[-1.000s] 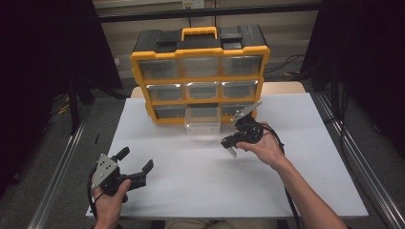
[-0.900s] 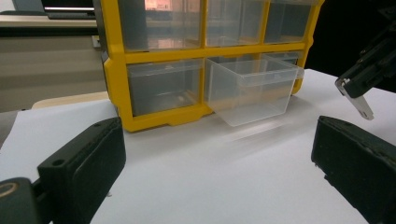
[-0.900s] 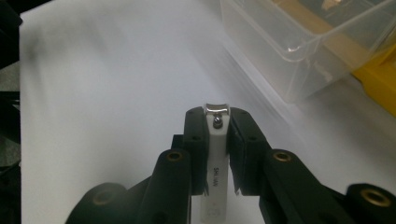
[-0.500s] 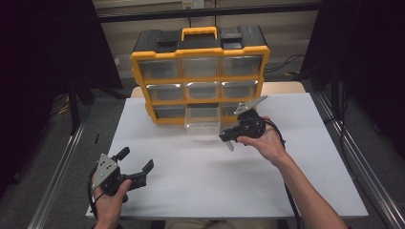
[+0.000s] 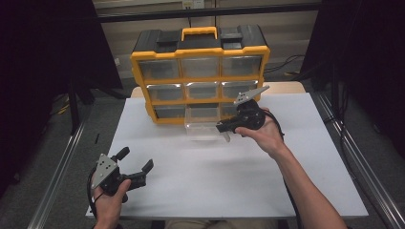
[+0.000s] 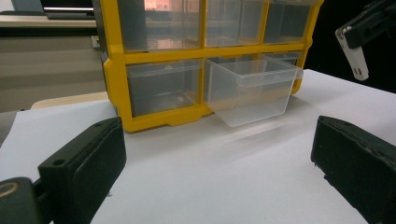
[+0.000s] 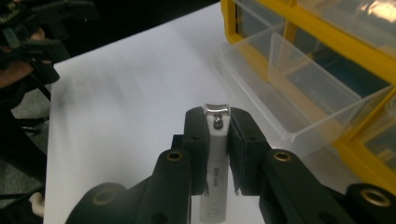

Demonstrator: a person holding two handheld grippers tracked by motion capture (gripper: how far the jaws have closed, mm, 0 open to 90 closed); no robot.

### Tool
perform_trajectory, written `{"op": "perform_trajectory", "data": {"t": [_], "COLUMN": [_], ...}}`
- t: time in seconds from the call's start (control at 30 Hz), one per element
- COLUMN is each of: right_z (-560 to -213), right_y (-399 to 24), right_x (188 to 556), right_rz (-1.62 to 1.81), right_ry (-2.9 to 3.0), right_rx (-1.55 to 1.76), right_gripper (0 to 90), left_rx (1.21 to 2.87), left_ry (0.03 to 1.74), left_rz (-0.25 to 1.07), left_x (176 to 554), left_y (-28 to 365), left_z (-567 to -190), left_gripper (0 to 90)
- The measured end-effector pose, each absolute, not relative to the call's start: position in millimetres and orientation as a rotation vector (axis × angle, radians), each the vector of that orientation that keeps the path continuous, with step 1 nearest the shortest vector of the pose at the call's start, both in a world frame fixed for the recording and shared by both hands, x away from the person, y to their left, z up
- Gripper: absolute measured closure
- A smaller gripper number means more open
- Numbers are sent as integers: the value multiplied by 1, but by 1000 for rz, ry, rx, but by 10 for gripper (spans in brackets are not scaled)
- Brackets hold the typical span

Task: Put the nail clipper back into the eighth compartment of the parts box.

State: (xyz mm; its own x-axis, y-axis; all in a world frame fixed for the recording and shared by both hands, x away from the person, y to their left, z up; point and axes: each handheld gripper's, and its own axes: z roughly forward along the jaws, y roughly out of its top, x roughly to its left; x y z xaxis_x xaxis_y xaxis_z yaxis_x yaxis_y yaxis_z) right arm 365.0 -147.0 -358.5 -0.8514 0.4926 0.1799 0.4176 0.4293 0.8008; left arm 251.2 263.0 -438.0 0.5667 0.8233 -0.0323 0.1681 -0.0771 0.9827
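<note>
A white nail clipper (image 7: 215,154) with a metal head is clamped between the pads of my right gripper (image 7: 217,126), which is shut on it. In the high view that gripper (image 5: 223,130) hovers just right of a clear drawer (image 5: 203,126) pulled out of the bottom row of a yellow organizer (image 5: 200,76), and the clipper (image 5: 226,137) hangs from its tip. My left gripper (image 5: 135,159) rests open near the table's front left corner with nothing between its pads. In the left gripper view the drawer (image 6: 252,91) lies straight ahead and looks empty.
The white table top (image 5: 210,186) spreads between the two hands. The organizer has a black lid with a yellow handle (image 5: 199,32), and its other clear drawers are pushed in. Metal rails (image 5: 57,176) run along both sides of the table.
My right gripper has risen with the nail clipper and now hangs higher beside the pulled-out drawer. The left gripper has stayed where it was.
</note>
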Motion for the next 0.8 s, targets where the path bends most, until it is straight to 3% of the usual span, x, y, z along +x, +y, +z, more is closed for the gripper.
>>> {"op": "perform_trajectory", "data": {"t": [0.8], "right_z": [-320], "right_y": [-133], "right_x": [391], "right_rz": [1429], "right_ry": [2517], "right_rx": [768], "right_gripper": [782], "left_rx": [1570], "left_ry": [865], "left_rz": [681], "left_x": [250], "left_y": [263], "left_z": [-437], "left_gripper": [34]}}
